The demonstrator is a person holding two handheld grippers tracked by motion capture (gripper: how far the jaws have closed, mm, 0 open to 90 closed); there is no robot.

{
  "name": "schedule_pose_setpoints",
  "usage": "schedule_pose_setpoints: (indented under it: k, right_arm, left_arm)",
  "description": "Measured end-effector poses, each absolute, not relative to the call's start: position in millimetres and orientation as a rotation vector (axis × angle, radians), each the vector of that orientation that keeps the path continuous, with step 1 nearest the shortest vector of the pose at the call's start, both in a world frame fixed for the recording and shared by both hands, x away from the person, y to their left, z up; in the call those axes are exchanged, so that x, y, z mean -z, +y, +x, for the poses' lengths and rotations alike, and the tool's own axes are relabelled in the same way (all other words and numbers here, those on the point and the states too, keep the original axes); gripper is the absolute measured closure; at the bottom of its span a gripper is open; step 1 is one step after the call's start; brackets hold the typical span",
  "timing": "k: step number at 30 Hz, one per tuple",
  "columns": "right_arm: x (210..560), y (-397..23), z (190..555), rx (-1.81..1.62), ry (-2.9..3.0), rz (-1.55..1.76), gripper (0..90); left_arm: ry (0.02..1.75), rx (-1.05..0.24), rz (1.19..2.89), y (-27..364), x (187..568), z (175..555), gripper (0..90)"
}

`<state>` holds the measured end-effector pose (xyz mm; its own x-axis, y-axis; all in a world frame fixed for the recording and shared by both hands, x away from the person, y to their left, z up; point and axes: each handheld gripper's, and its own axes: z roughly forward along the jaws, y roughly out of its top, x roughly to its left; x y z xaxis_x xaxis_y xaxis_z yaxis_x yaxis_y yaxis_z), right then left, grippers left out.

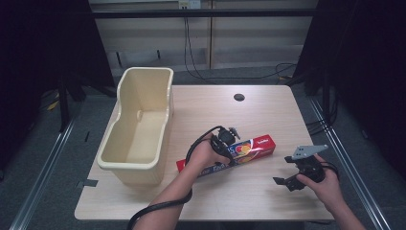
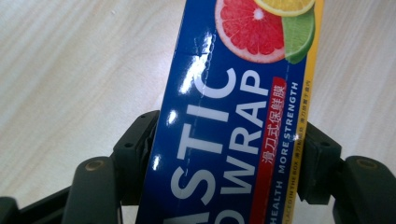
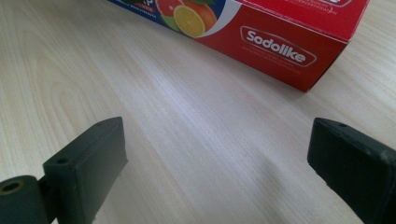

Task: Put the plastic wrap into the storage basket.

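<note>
The plastic wrap box [image 1: 227,154] lies flat on the counter [image 1: 268,110], its long axis slanting from near left to far right. The left claw [image 1: 229,149] straddles its middle, pinching across its width; the right claw [image 1: 283,182], spread and empty, hovers nearby, off the box's red end

Black tools [image 1: 229,152] — grey three-cornered plate on right tool [image 1: 287,182], black cable trailing.

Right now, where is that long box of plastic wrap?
In the high view the plastic wrap box lies flat near the middle of the table, just right of the cream tub, with the left gripper closed across it.
</note>
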<state>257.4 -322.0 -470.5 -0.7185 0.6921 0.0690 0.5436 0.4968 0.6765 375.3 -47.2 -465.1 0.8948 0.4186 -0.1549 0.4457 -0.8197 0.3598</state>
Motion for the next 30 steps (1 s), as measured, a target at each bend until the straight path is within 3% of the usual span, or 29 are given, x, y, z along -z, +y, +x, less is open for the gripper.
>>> schedule_pose_setpoints:
  k: [11,30]
  right_arm:
    - [470.9,-323.1,257.7,-1.043,2.537,1.052,4.4]
    - [470.8,-321.0,257.6,-1.034,2.532,1.047,4.3]
  left_arm:
    - [0.784,0.191,2.724,-43.8,448.4,375.8,38.9]
    - [0.851,0.186,2.675,-30.8,394.2,383.3,39.6]
